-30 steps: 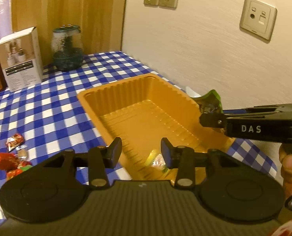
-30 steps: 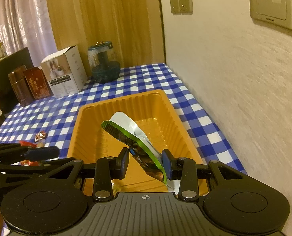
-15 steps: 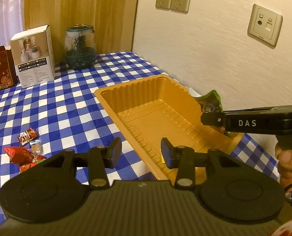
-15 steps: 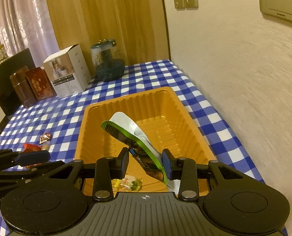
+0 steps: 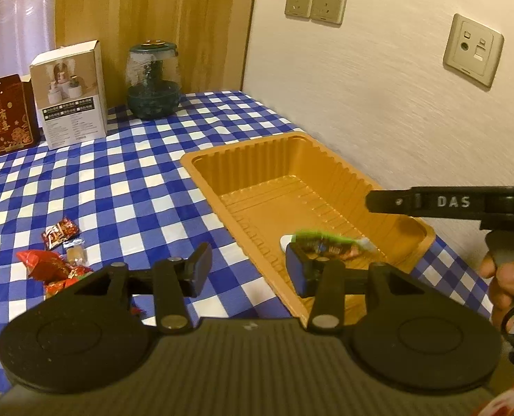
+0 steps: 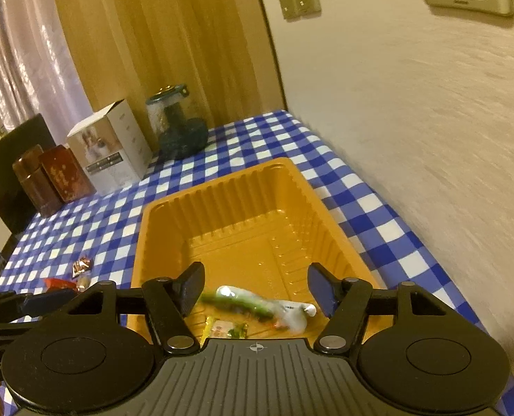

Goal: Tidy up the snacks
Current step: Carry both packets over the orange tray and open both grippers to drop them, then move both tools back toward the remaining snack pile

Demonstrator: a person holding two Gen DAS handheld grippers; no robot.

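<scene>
An orange plastic tray [image 5: 253, 159] [image 6: 222, 194] sits on the blue checked tablecloth by the wall. A green and white snack packet [image 5: 326, 242] [image 6: 257, 303] lies inside it near the front end, beside a small yellow sweet [image 6: 227, 329]. My right gripper [image 6: 255, 286] is open and empty above the packet; it also shows in the left wrist view [image 5: 388, 201]. My left gripper [image 5: 248, 270] is open and empty over the tray's left rim. Several red wrapped snacks [image 5: 54, 260] [image 6: 80, 270] lie on the cloth to the left.
A white carton [image 5: 69, 93], a dark glass jar [image 5: 153, 79] and a red box [image 5: 7, 114] stand at the back of the table. The wall with sockets [image 5: 315, 0] runs close along the right of the tray.
My right gripper has opened and let go of the green packet, which has dropped into the tray. My left gripper has drawn back to the left.
</scene>
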